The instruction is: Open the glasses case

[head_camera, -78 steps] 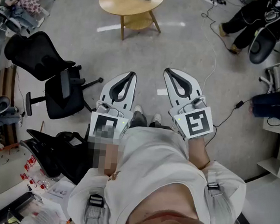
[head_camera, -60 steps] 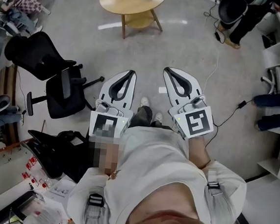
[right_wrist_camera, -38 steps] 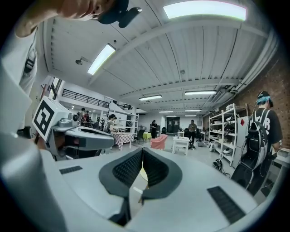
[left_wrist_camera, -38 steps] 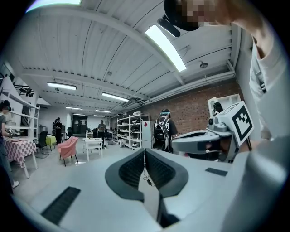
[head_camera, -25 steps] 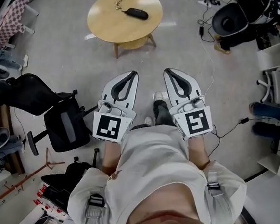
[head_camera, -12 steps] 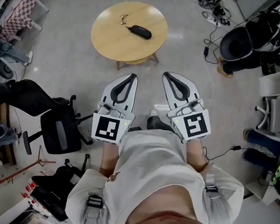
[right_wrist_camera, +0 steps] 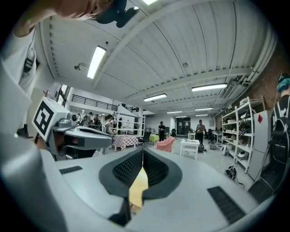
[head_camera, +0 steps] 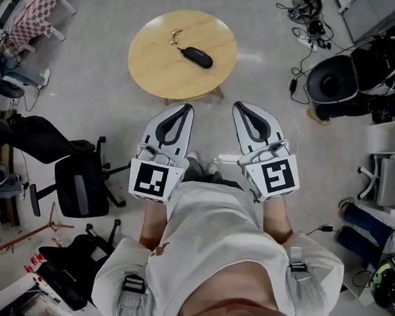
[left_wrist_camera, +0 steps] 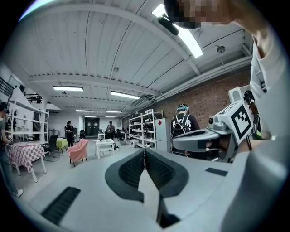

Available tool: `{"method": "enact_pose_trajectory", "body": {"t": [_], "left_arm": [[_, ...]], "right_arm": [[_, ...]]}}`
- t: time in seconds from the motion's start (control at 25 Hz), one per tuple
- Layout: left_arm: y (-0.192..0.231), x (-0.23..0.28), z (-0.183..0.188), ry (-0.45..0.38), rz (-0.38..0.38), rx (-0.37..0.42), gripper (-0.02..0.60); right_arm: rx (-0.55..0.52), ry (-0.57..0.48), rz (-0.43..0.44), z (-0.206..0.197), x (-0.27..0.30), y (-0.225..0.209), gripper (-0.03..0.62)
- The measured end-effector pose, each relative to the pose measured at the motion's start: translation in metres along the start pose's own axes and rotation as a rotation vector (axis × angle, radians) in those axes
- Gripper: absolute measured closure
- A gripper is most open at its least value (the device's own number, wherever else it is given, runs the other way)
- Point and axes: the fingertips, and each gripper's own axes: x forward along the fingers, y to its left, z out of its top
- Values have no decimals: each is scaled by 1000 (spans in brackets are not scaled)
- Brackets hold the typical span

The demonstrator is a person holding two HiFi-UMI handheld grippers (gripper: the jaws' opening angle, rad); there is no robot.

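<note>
One round counter [head_camera: 157,70] of pale, smooth wood is standing on a grey floor [head_camera: 277,50], on slanted wooden legs. One glasses case [head_camera: 197,56], dark, oblong and round-ended, is lying closed on the counter's top, a little right of its middle. One small metallic thing [head_camera: 174,36] is lying just beside the case toward the counter's far edge; it is too small to tell what it is.

Two claws are hanging level side by side on the near side of the counter, well apart from the case. Both are white, smooth plastic with black ribbed pads, and each is carrying one cube with square markers. The left claw [head_camera: 187,107] is clenched, with pad tips meeting on nothing. The right claw [head_camera: 238,106] is likewise clenched and empty. One black swivel chair [head_camera: 77,184] is sitting nearer than the counter, to its left.
</note>
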Motion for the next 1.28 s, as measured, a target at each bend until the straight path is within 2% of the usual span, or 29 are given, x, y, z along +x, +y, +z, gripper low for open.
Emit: {"method": "enact_pose_trajectory", "body": {"t": [0.28,0.64,0.96,1.28], "left_arm": [[11,34,-1,-6,-12,-23,558],[76,94,-12,-13,-16,-54,558],[149,147,-17,-3,-28,-86,558],[199,193,-26,10,-63,-106,558]], "right_arm": [[11,13,-11,-11,24,-25,574],[7,19,-5,-17,106,-56,574],[9,31,-36,-13,189,-88,574],[15,71,-70,-22,246,-113,574]]}}
